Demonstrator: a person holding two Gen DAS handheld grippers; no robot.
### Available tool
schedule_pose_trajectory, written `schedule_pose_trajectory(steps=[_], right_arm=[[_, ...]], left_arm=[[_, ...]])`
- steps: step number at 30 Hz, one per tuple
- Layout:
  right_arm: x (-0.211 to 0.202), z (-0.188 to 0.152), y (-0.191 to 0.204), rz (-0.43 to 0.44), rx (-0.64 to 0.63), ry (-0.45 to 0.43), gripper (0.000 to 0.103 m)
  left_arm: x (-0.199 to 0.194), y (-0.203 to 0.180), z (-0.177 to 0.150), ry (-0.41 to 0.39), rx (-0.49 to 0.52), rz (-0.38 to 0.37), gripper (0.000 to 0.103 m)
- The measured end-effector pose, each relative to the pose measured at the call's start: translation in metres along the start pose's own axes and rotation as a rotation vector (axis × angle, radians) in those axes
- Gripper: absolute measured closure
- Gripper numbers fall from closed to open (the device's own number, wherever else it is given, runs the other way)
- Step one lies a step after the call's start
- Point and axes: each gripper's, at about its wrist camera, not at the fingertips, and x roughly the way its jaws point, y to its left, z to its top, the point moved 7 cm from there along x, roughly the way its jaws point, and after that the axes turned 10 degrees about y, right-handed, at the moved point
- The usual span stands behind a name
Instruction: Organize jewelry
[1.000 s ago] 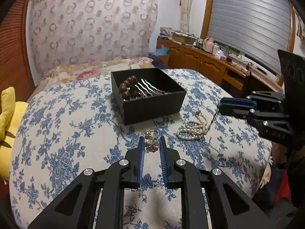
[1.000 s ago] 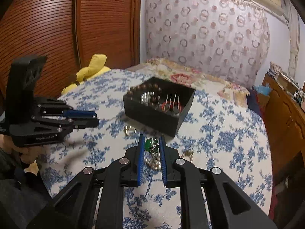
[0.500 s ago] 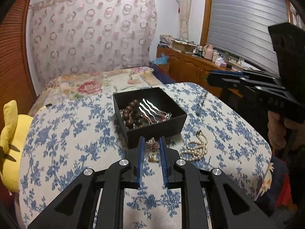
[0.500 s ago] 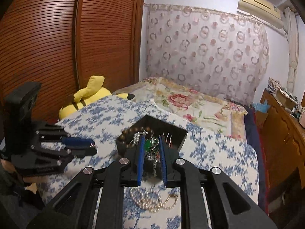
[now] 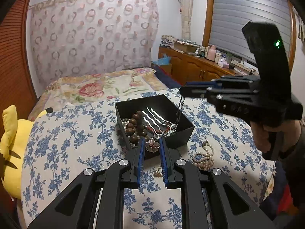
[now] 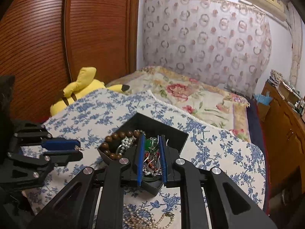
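Pinching a pink flower brooch (image 5: 152,145), left jaws; right jaws pinch a green pendant (image 6: 150,144)

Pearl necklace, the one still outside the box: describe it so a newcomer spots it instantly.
Start at the black box on the blue-floral cloth. Just right of its near corner lies the pearl necklace, a loose heap of small cream beads. Unlike the box's big brown beads, it's pale and outside.

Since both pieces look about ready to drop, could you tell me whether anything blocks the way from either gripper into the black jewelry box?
Nothing visible does. The left gripper holds the pink flower brooch at the near rim of the open-topped black jewelry box; the right gripper holds the green-stone pendant directly above its contents.
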Motion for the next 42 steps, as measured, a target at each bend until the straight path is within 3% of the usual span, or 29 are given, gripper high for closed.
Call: schedule_pose_trajectory(steps=[7,11,30,32,34,38,42], right_arm=[[0.014,-0.004,-0.005,-0.001,0.026,0.029,0.085],[0.011,-0.004,-0.011,0.003,0.048,0.023,0.078],[-0.004,-0.03,-0.034,-0.006,0.098,0.011,0.077],[-0.005,-0.034,-0.035,-0.003,0.104,0.011,0.077],[-0.005,-0.038,-0.036,-0.001,0.109,0.014,0.077],[-0.004,-0.047,-0.036,0.005,0.118,0.018,0.077],[-0.003,-0.06,-0.033,0.021,0.122,0.028,0.077]], left_arm=[[0.009,0.002,0.011,0.005,-0.013,-0.007,0.089],[0.015,0.001,0.02,0.009,-0.003,-0.001,0.089],[0.051,-0.009,0.043,0.038,0.02,0.026,0.088],[0.053,-0.008,0.043,0.034,0.014,0.034,0.078],[0.052,-0.005,0.043,0.021,-0.003,0.038,0.05],[0.051,-0.002,0.041,0.024,-0.018,0.045,0.044],[0.041,-0.001,0.035,0.011,-0.022,0.054,0.028]])
